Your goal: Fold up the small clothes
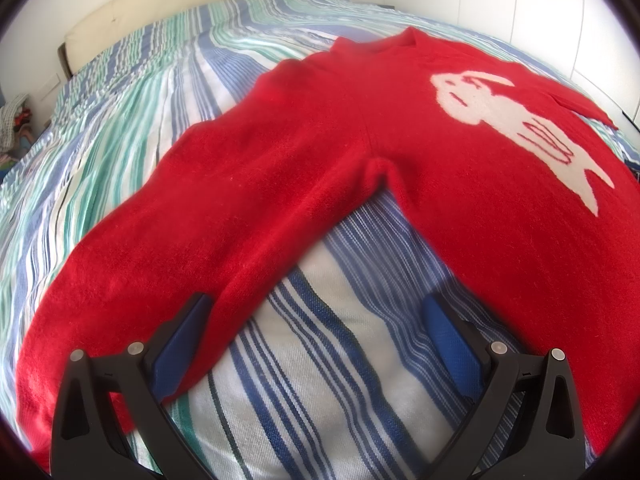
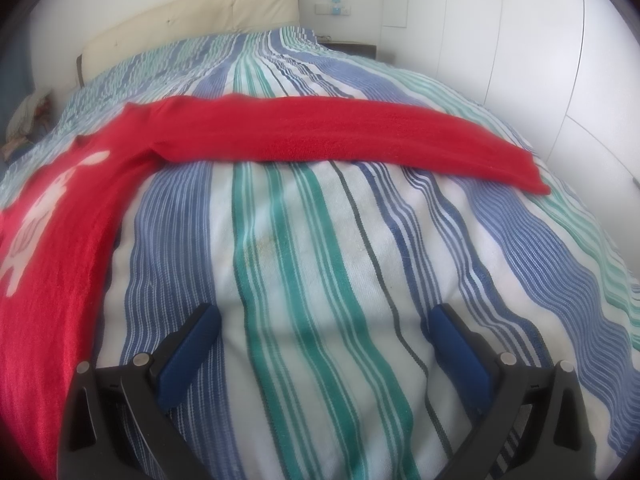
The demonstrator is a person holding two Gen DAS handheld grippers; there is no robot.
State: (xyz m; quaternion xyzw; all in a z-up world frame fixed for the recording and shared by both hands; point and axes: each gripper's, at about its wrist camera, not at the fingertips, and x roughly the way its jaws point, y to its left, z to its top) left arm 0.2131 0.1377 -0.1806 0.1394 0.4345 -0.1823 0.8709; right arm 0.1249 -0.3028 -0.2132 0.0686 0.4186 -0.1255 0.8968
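A red knit sweater (image 1: 320, 136) with a white rabbit figure (image 1: 512, 120) lies spread flat on a striped bedspread (image 1: 312, 360). In the left wrist view one sleeve (image 1: 152, 264) runs toward the lower left, and my left gripper (image 1: 316, 308) is open just above the bedspread, its left finger (image 1: 184, 336) over the sleeve's edge. In the right wrist view the other sleeve (image 2: 344, 136) stretches straight out to the right, with the sweater body (image 2: 52, 232) at left. My right gripper (image 2: 324, 320) is open and empty over bare bedspread (image 2: 304, 248), well short of that sleeve.
A cream padded headboard (image 2: 192, 20) stands at the far end of the bed. White wardrobe doors (image 2: 520, 40) line the right side. A dark bedside table (image 2: 356, 48) sits by the far corner. A heap of items (image 1: 12, 120) lies at the far left.
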